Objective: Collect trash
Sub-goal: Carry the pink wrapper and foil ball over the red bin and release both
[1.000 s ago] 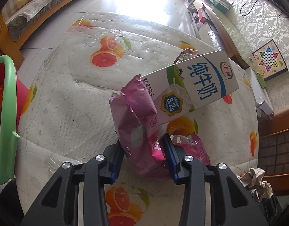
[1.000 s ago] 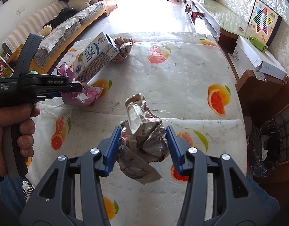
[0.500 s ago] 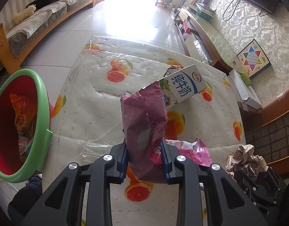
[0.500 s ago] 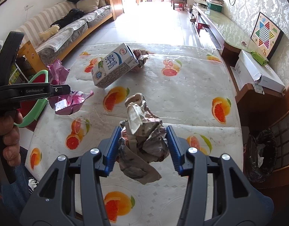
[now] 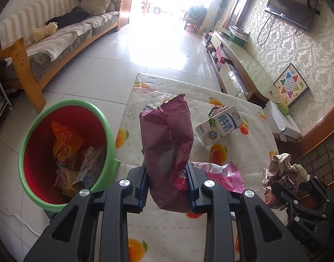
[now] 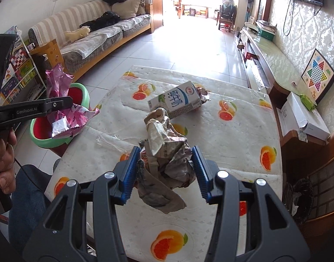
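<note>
My left gripper [image 5: 167, 183] is shut on a crumpled pink snack wrapper [image 5: 167, 139], held up above the table's left edge; a loose end [image 5: 219, 174] hangs beside it. A red bin with a green rim [image 5: 64, 107] stands on the floor just left of it, with several wrappers inside. In the air over the near part of the table, my right gripper [image 6: 164, 170] is shut on a ball of crumpled paper [image 6: 167, 152]. A white and blue milk carton [image 6: 178, 102] lies on the table [image 6: 232, 131], with another crumpled scrap [image 6: 203, 93] behind it.
The table wears a white cloth printed with orange slices. A sofa [image 5: 64, 37] runs along the left wall and a low cabinet [image 6: 276, 65] along the right. A black rubbish bag [image 6: 297, 196] sits at the table's right. A person's hand [image 6: 3, 150] holds the left gripper's handle.
The left jaws have closed tight on the pink wrapper and lifted it off the table toward the bin side. The right gripper has risen with the paper ball.
</note>
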`<state>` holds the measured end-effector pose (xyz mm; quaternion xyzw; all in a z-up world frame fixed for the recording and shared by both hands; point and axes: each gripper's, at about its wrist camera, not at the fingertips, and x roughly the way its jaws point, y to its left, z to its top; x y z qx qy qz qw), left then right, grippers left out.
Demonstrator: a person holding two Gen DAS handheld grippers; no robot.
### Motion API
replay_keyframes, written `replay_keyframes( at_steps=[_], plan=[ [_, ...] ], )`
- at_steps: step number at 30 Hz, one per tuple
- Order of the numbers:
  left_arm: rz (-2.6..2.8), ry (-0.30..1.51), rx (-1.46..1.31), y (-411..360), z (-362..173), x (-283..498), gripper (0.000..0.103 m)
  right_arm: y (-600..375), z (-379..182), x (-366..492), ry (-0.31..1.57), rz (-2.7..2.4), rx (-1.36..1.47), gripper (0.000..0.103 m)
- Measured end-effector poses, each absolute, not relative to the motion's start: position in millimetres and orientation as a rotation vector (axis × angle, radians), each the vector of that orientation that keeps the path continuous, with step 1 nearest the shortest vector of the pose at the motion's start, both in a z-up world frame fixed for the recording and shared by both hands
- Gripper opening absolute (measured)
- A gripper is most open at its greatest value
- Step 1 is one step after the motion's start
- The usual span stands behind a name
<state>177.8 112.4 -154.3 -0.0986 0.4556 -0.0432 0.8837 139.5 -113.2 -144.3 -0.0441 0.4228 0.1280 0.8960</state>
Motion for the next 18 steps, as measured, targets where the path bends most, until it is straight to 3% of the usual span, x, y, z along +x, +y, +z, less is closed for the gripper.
replay_keyframes(
  at_steps=[18],
  plan=[
    [0.105, 0.921, -0.269, 242.6, -153.8, 183.3, 0.027, -7.0, -120.9, 160.7, 0.808, 0.406, -0.187, 0.047]
  ],
)
